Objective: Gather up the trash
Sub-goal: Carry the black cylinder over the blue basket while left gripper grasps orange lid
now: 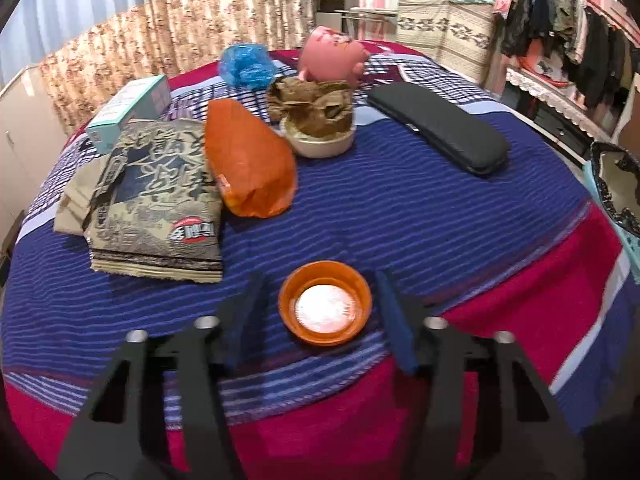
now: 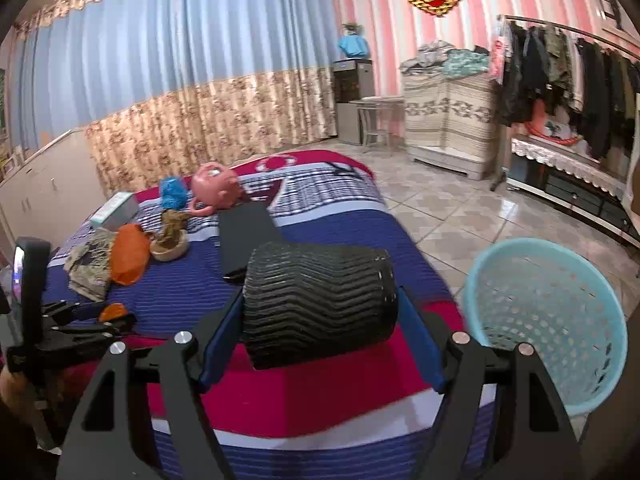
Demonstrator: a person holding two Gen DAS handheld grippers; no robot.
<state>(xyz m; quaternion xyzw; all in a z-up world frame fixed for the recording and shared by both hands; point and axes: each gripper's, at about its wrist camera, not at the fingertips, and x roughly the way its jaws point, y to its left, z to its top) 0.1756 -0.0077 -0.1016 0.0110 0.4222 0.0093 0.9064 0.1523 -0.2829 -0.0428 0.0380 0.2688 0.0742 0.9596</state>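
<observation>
Left gripper (image 1: pixel 320 312): straddling orange lid (image 1: pixel 325 303) at lower centre, jaws released, pads clear. Right gripper (image 2: pixel 320 316): clenching black ribbed cup (image 2: pixel 318 304) sideways at centre frame, blue basket (image 2: pixel 600 320) sitting lower right.

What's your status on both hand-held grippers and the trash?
Left hand-held gripper open, straddling orange cap, not touching. Right hand-held gripper shut on black ribbed cup. Blue basket beside it, path clear.
</observation>
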